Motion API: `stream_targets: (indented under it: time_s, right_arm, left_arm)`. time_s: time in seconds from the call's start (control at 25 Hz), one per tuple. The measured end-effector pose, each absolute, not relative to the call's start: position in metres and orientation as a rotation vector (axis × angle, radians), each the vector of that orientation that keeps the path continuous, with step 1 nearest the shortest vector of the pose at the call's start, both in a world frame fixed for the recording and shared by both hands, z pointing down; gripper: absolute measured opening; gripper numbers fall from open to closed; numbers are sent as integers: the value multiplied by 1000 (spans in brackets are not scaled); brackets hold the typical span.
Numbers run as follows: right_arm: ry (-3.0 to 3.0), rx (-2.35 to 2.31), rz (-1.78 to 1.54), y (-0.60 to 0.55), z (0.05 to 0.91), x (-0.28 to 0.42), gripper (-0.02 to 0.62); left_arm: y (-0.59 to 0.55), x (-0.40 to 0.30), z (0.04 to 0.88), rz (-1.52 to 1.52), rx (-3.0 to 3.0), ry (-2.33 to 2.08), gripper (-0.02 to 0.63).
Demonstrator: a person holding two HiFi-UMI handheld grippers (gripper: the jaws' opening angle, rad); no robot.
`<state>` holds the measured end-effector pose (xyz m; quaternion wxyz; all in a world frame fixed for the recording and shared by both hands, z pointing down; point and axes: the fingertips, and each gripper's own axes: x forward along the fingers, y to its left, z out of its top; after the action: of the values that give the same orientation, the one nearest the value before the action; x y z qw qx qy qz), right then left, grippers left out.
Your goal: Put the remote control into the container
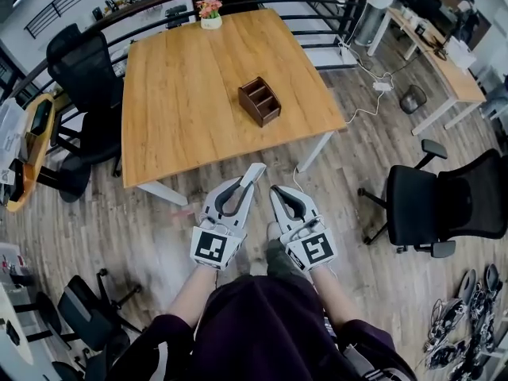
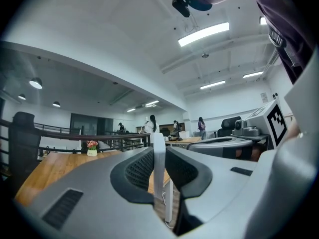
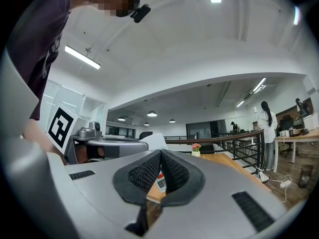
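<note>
1. My left gripper [image 1: 241,189] is clamped on the remote control [image 2: 158,164]. It is held edge-on, with its long axis running forward past the tips.
2. My right gripper [image 1: 279,195] is closed, with nothing in it.
3. The container [image 1: 259,101] sits on the table [image 1: 175,94], well apart from both grippers. It lies ahead and slightly right of the remote, so I judge the left arm makes the reach.

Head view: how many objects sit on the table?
2: a wooden container right of centre on the table, and a small flower pot at the far edge. Nothing seems hidden.
</note>
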<state>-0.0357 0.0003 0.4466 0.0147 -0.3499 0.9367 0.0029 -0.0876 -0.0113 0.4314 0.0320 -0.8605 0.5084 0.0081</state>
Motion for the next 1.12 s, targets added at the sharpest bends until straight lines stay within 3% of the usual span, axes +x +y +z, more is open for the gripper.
stream_targets:
  time_s: [1.12]
  right_arm:
    - [2949,-974,-84,-174,450,-13,18]
  left_arm:
    - [-184,-62,431,-26,-2620,1671,77]
